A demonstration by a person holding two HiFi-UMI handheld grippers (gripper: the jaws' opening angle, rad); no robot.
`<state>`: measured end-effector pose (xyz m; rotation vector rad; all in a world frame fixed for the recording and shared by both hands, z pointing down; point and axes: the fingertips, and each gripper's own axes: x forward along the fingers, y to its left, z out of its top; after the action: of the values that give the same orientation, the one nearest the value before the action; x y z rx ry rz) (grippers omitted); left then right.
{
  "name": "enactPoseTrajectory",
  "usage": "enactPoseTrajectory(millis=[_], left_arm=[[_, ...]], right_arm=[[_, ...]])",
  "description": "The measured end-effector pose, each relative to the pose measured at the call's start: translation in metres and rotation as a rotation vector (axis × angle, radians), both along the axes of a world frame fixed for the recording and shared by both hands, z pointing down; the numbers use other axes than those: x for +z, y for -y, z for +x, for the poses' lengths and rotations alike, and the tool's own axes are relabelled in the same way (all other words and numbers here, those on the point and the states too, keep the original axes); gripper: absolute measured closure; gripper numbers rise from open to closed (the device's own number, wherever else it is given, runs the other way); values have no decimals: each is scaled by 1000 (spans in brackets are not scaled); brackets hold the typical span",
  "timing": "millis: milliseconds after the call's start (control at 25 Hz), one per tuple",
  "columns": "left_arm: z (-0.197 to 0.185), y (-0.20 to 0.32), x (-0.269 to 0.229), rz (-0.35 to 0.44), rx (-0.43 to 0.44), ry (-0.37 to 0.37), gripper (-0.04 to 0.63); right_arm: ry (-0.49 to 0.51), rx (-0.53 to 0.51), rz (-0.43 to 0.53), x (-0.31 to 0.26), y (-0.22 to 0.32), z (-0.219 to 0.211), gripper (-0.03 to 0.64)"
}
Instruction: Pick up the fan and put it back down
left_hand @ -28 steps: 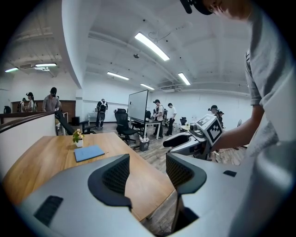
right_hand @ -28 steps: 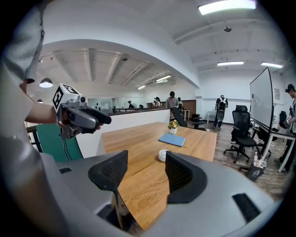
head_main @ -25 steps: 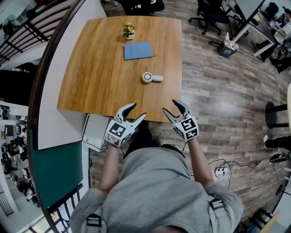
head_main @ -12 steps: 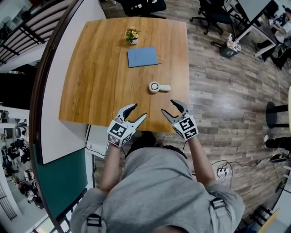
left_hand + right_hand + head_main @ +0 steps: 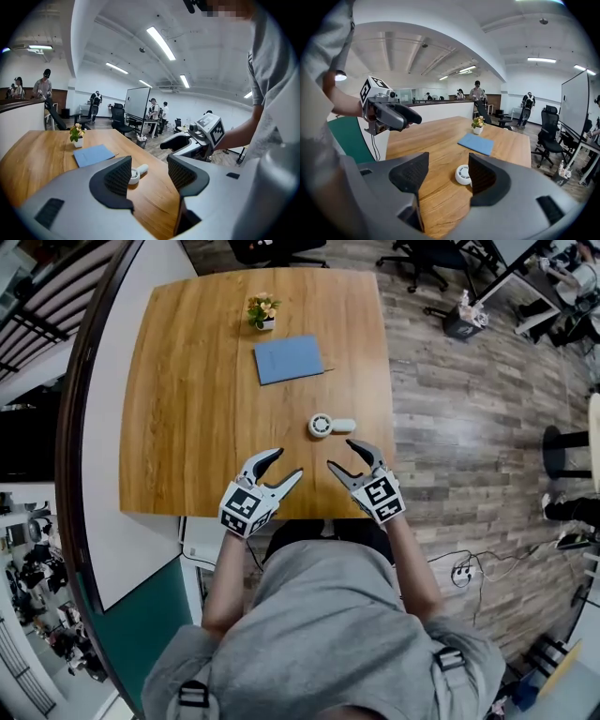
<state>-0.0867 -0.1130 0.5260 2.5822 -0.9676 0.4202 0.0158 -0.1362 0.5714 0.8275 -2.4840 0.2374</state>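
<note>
Closest to us we see the person's grey shirt [image 5: 319, 624] and both forearms [image 5: 410, 568] reaching forward to the near edge of the desk [image 5: 187, 409]. The left tool [image 5: 286, 463] hangs over that edge with its jaws spread apart and nothing between them. In its own view the gap shows only bare wood and, further ahead, the fan [image 5: 330, 426]. The right tool [image 5: 341, 455] is just beside it, towards the desk's right corner. It is likewise released: its jaws stand wide and the pads press on nothing. Both tools point forward and a little downward.

Just beyond the right tool's tips lies the fan, small and white, flat on the desk near the right edge. Its round head is to the left and its short handle points right. It is near the tool but apart from it. In the right gripper view it shows low between the jaws, partly hidden by the right-hand one.

Further back a blue folder [image 5: 289, 358] lies flat on the desk, and behind it, near the far edge, stands a small potted plant [image 5: 262, 311]. Past the desk we make out black office chairs [image 5: 427, 263] on the plank floor [image 5: 450, 427].
</note>
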Motion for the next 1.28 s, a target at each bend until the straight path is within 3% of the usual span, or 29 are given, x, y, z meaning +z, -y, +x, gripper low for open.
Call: enactPoseTrajectory(millis=[320, 1280], left_arm=[[14, 16, 10, -11, 17, -13, 345], [23, 41, 78, -144, -127, -1, 345]], right_arm=[[42, -26, -35, 1, 8, 0, 313], [41, -166, -129, 77, 67, -2, 242]])
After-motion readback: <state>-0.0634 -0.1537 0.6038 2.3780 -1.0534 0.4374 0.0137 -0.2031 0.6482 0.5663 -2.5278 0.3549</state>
